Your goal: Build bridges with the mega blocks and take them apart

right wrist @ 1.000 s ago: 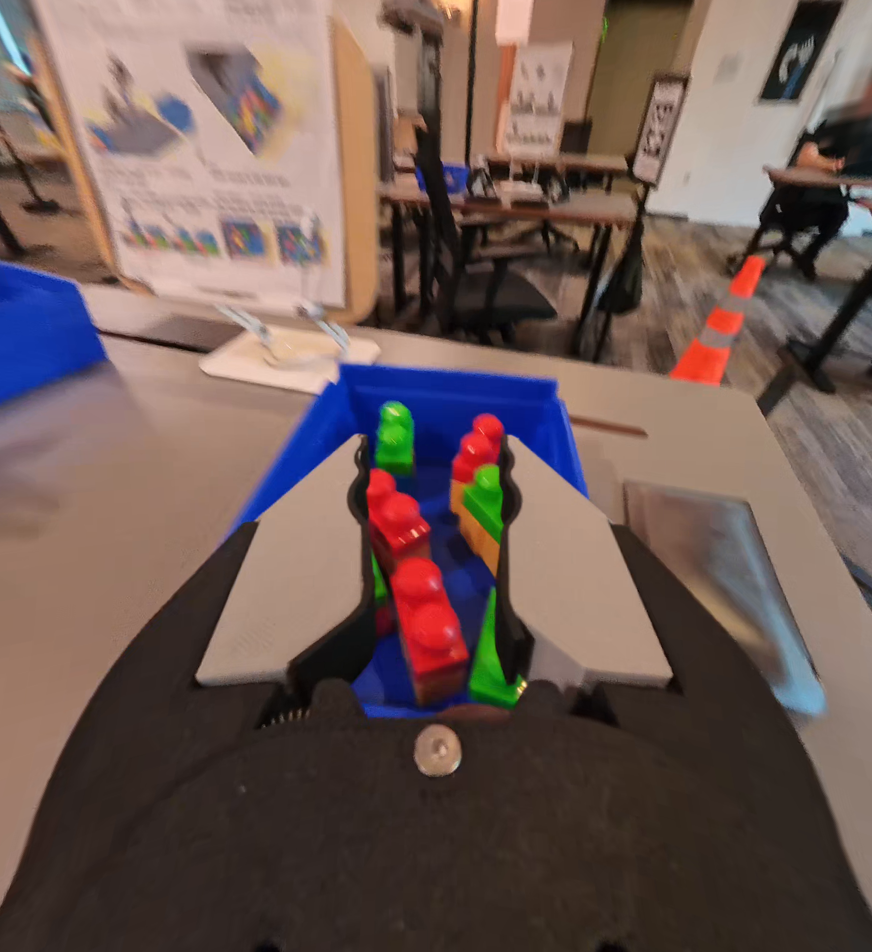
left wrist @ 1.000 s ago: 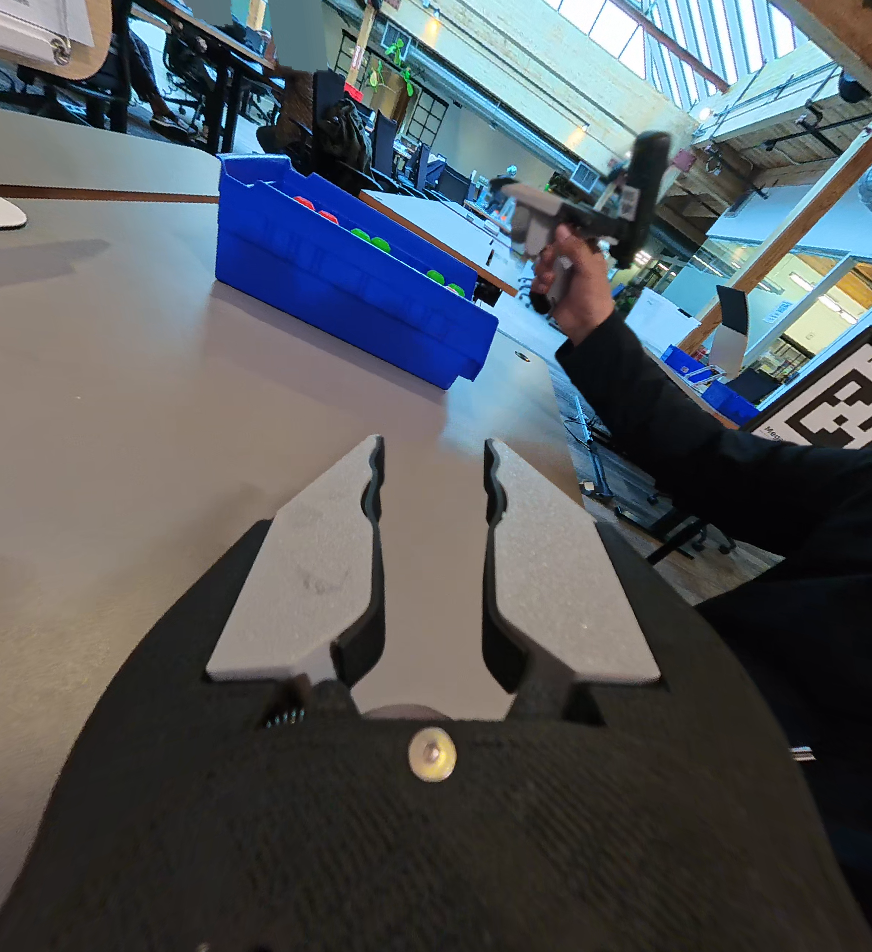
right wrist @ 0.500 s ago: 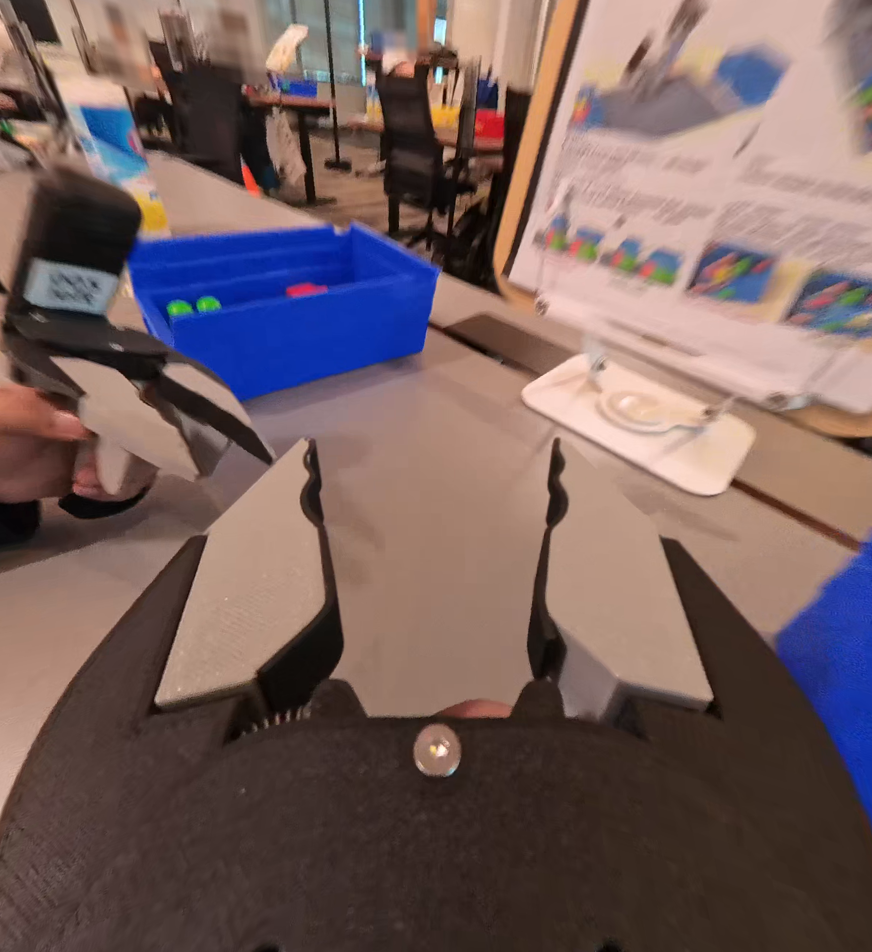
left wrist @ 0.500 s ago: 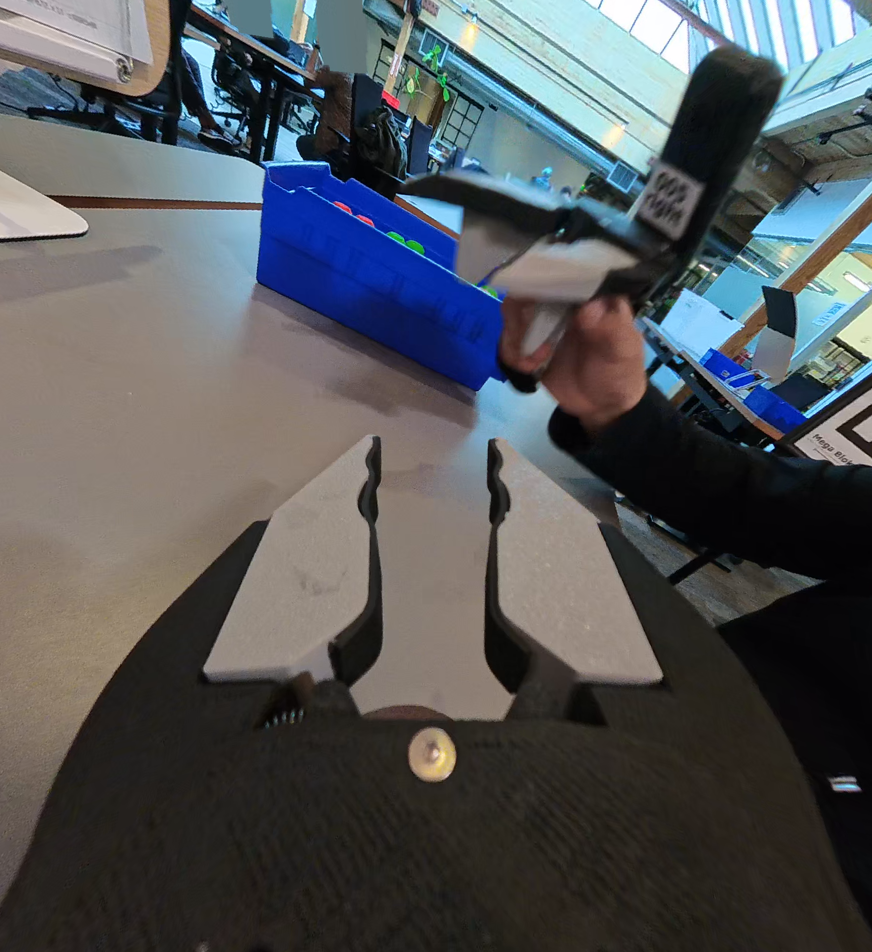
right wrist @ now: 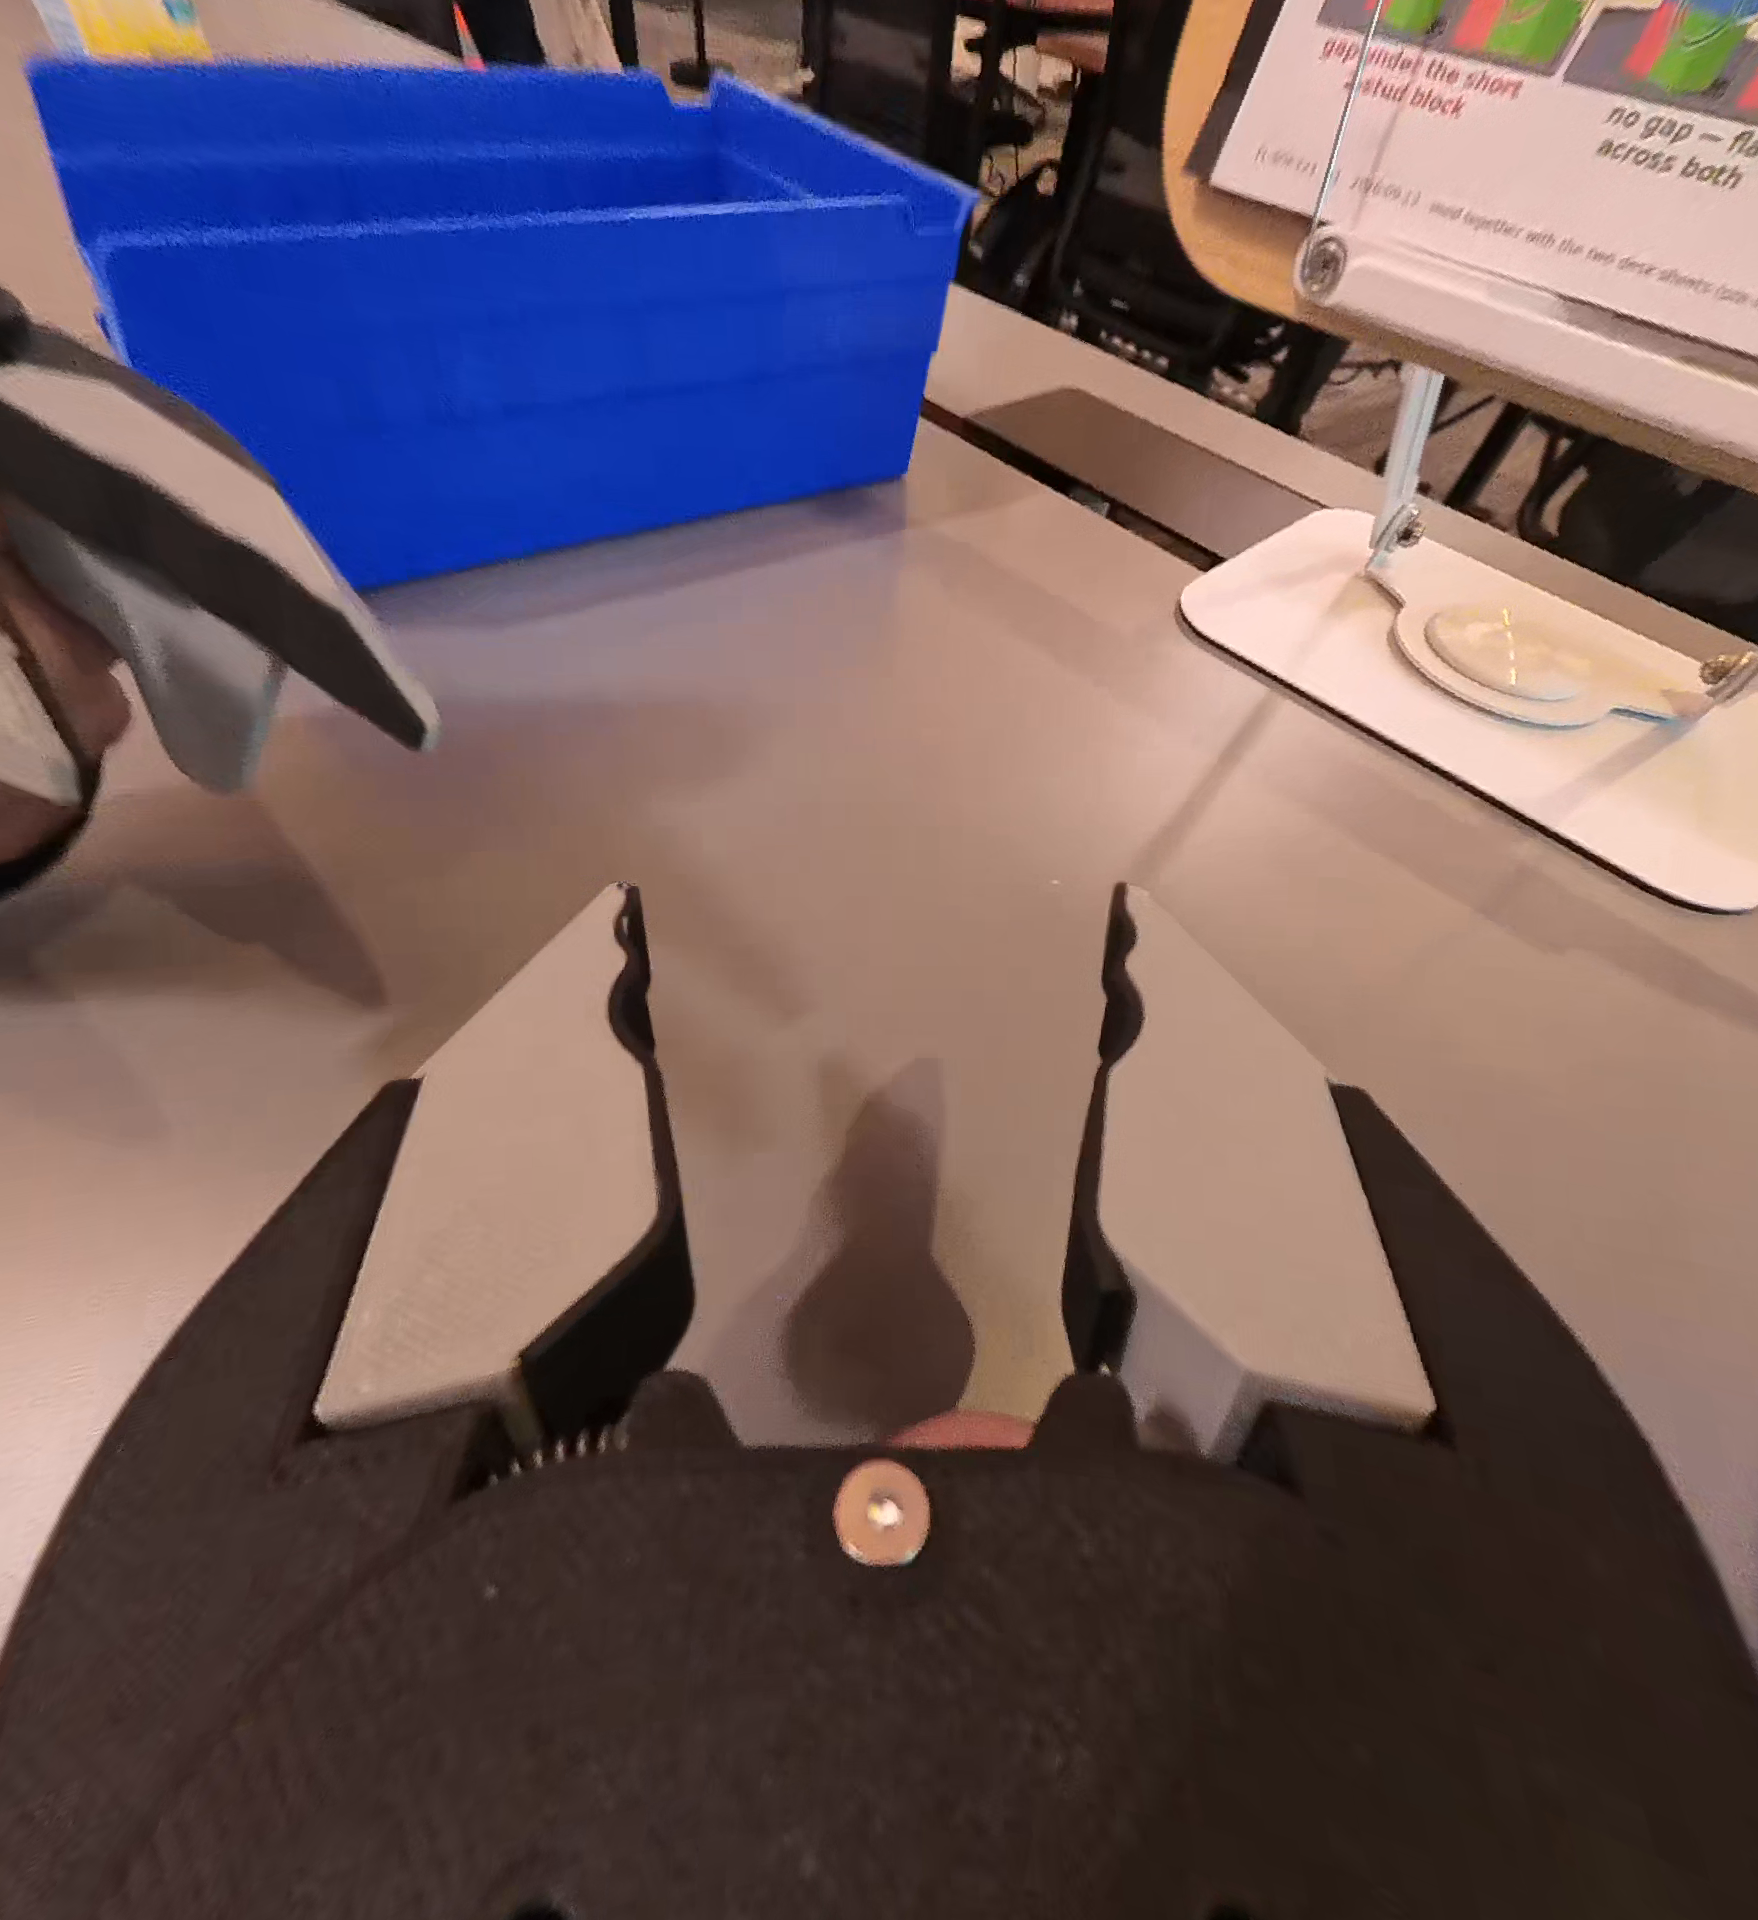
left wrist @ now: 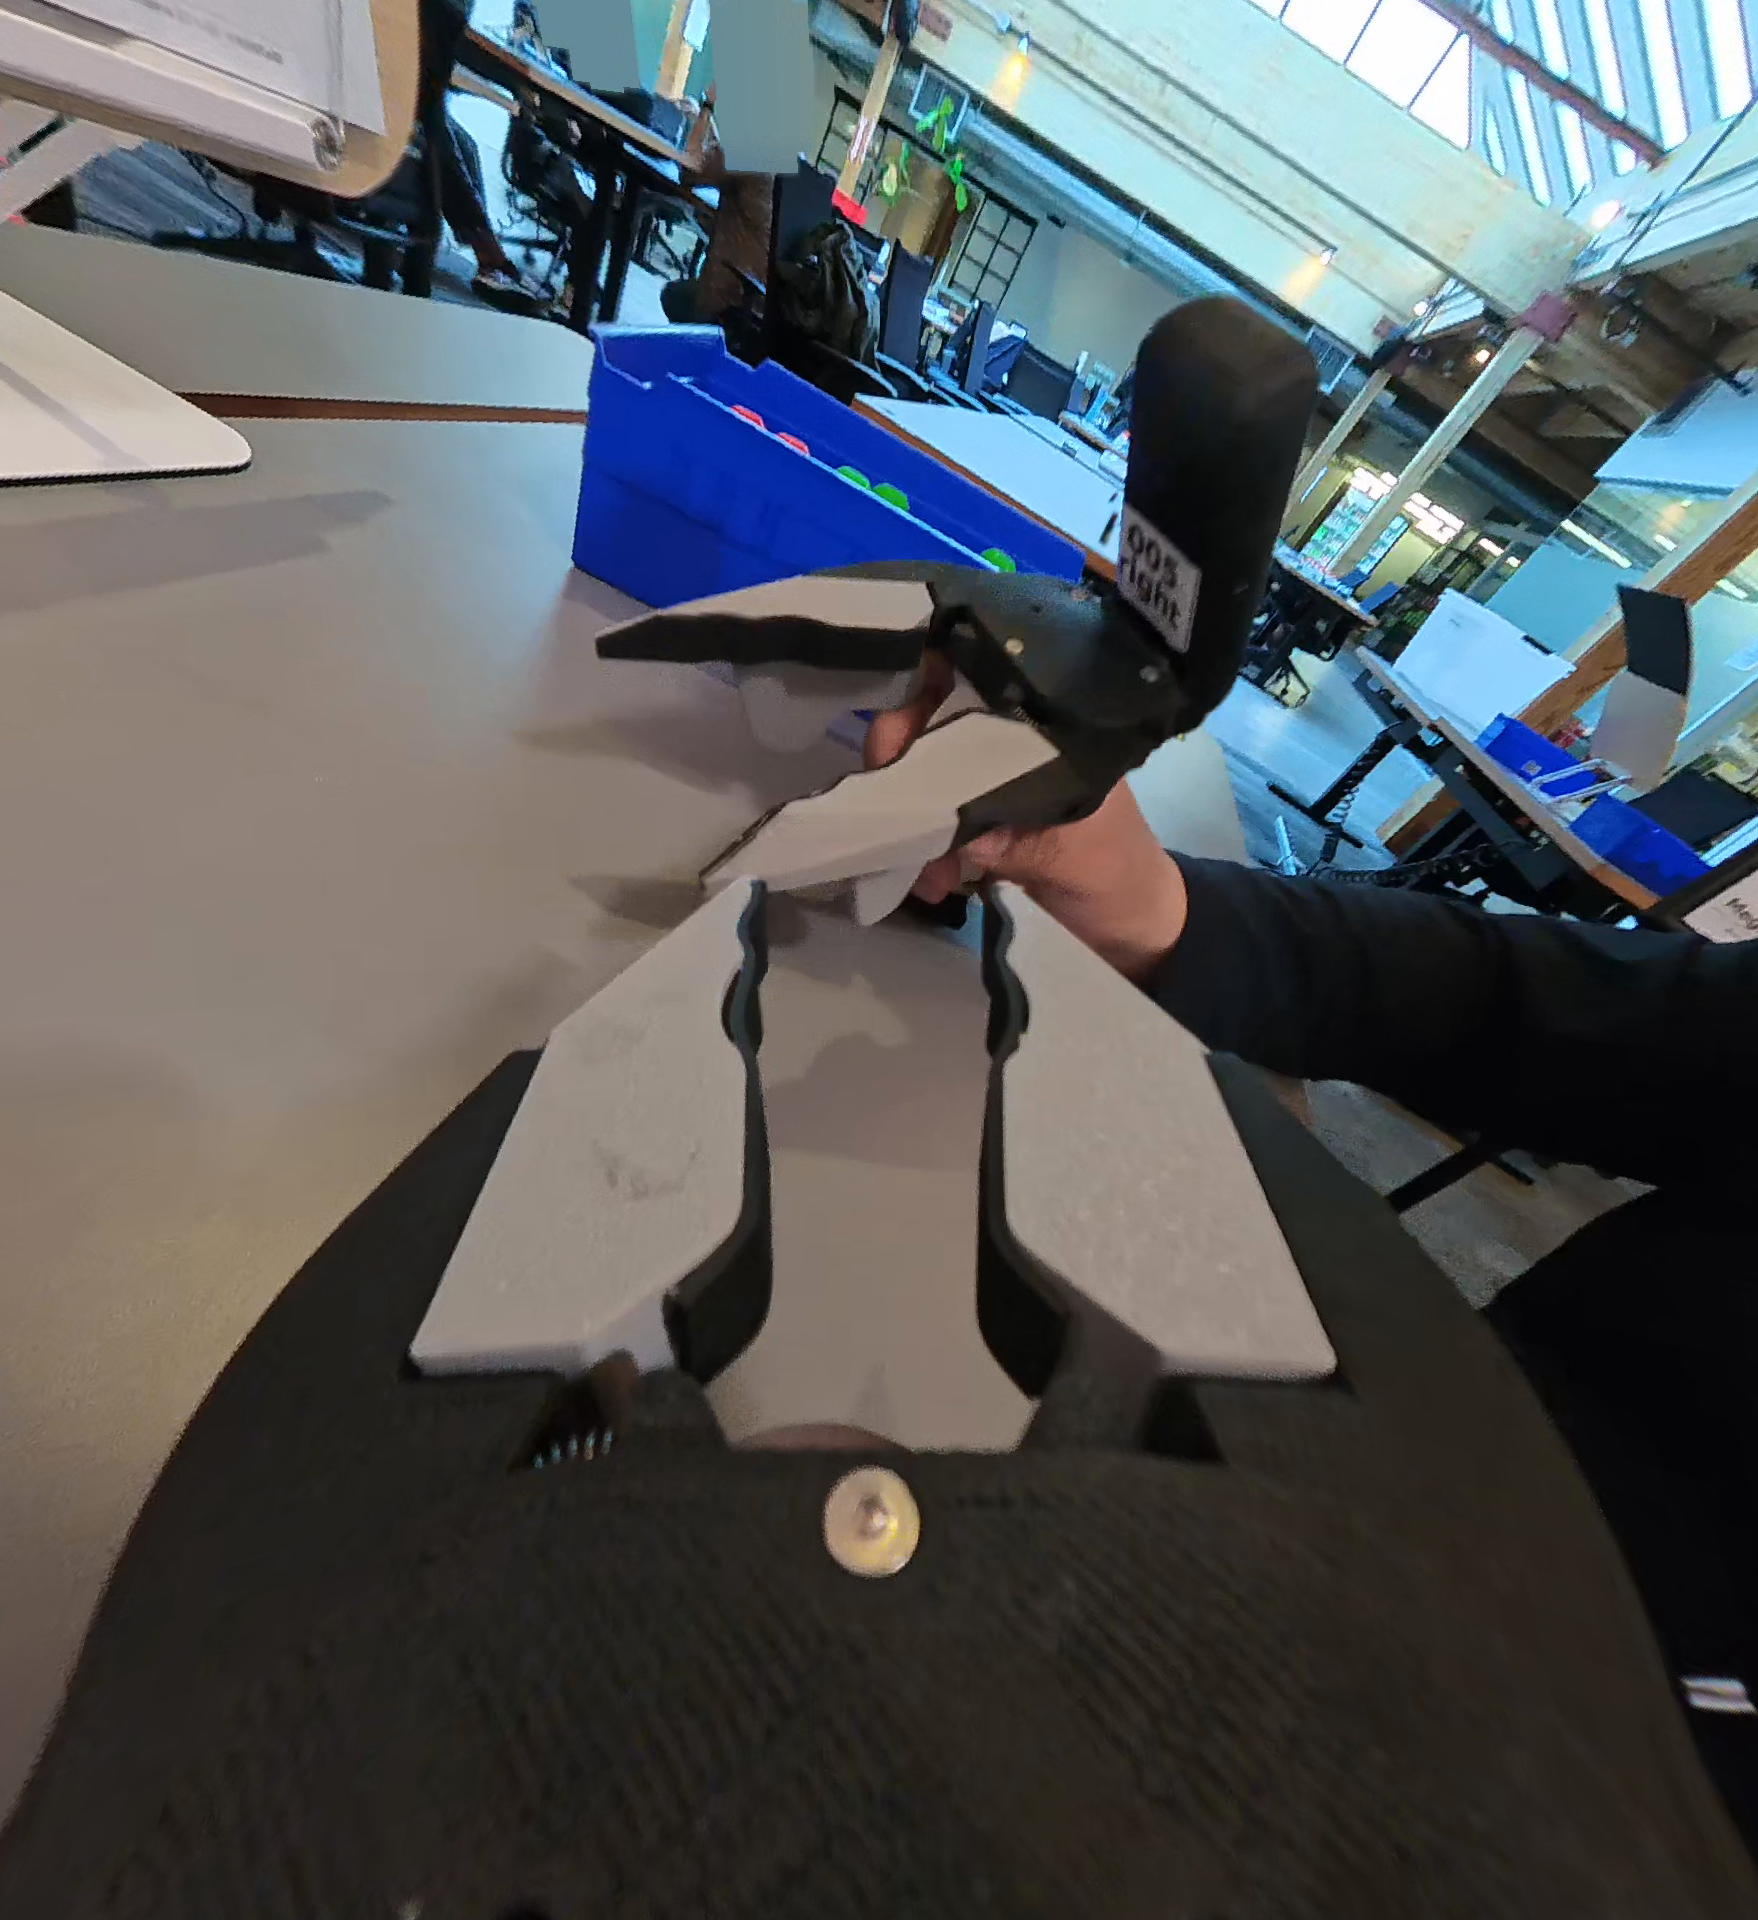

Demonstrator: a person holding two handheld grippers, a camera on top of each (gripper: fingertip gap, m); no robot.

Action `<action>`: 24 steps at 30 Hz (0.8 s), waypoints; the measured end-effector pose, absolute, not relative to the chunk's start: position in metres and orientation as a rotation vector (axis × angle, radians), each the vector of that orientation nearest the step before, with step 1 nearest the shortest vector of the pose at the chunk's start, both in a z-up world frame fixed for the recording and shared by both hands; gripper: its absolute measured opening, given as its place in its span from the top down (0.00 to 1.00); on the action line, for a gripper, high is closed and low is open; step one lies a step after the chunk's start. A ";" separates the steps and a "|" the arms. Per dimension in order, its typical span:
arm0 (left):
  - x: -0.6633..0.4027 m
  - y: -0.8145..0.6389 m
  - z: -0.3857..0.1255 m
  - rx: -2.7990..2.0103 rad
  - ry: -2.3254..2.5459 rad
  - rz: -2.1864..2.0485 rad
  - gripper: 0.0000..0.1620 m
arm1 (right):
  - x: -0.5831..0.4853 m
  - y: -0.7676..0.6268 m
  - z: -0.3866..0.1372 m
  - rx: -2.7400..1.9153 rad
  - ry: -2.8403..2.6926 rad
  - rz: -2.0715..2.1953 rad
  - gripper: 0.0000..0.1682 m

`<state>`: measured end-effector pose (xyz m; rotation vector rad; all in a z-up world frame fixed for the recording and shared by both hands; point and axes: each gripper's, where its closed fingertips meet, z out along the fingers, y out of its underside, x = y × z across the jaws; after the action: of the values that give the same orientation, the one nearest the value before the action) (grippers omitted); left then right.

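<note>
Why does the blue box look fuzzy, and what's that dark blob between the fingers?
Right wrist view: the box is smeared by motion blur; the blob is a shadow on the table under the open right tool. Left wrist view: sharper, walls bent by the lens.

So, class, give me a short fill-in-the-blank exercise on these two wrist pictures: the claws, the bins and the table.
1. Both the left claw and the right claw hold ____.
2. The bin behind the right claw, in the left wrist view, is coloured ____.
3. The studs showing above that bin's rim are red and ____.
4. The jaws of the right claw stand ____.

Missing words: nothing; blue; green; open
</note>
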<state>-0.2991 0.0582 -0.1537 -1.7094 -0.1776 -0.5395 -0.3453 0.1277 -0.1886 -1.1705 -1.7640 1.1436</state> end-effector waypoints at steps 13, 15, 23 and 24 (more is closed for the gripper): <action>-0.297 0.063 -0.164 -1.745 -0.181 -0.499 0.76 | -0.338 0.113 -0.191 -1.157 -1.805 1.186 0.49; -0.299 0.063 -0.165 -1.744 -0.188 -0.502 0.76 | -0.338 0.113 -0.192 -1.158 -1.805 1.185 0.49; -0.298 0.062 -0.164 -1.743 -0.180 -0.502 0.76 | -0.338 0.114 -0.190 -1.149 -1.792 1.189 0.50; -0.298 0.062 -0.163 -1.741 -0.180 -0.504 0.76 | -0.338 0.114 -0.190 -1.147 -1.789 1.187 0.50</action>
<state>-0.2975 0.0620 -0.1632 -1.7412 -0.1796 -0.5038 -0.3381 0.1137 -0.1895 -1.1473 -1.7891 1.1869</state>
